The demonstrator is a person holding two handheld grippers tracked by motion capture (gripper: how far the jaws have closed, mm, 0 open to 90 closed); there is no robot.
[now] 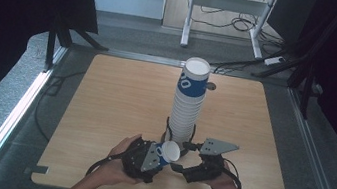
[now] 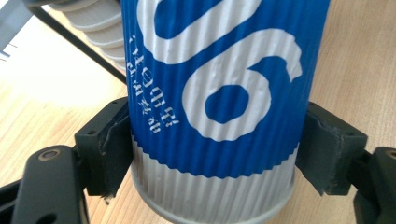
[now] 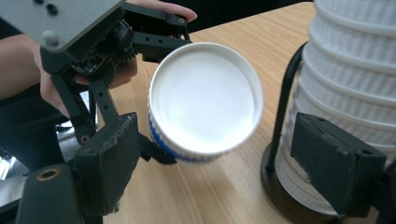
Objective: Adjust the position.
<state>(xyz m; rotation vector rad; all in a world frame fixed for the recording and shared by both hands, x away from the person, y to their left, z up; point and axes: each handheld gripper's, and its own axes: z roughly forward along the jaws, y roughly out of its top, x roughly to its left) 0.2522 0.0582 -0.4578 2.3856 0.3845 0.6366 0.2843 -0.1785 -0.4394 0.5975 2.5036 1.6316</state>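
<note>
A blue and white ribbed paper cup (image 1: 168, 152) lies on its side in my left gripper (image 1: 160, 156), shut on it near the base. In the left gripper view both pads (image 2: 109, 144) press the cup (image 2: 219, 93) on its sides. My right gripper (image 1: 180, 167) faces the cup's open mouth from the right, its jaws open. In the right gripper view the cup's white rim (image 3: 205, 98) sits just ahead of and between the two pads (image 3: 109, 163), touching neither. The left gripper (image 3: 116, 42) shows behind the cup there.
A tall stack of the same cups (image 1: 187, 107) stands in a black wire holder (image 1: 166, 134) just beyond both grippers, at the table's middle. The stack (image 3: 355, 84) is close on the right gripper's right. The wooden table (image 1: 115, 96) has free room left and right.
</note>
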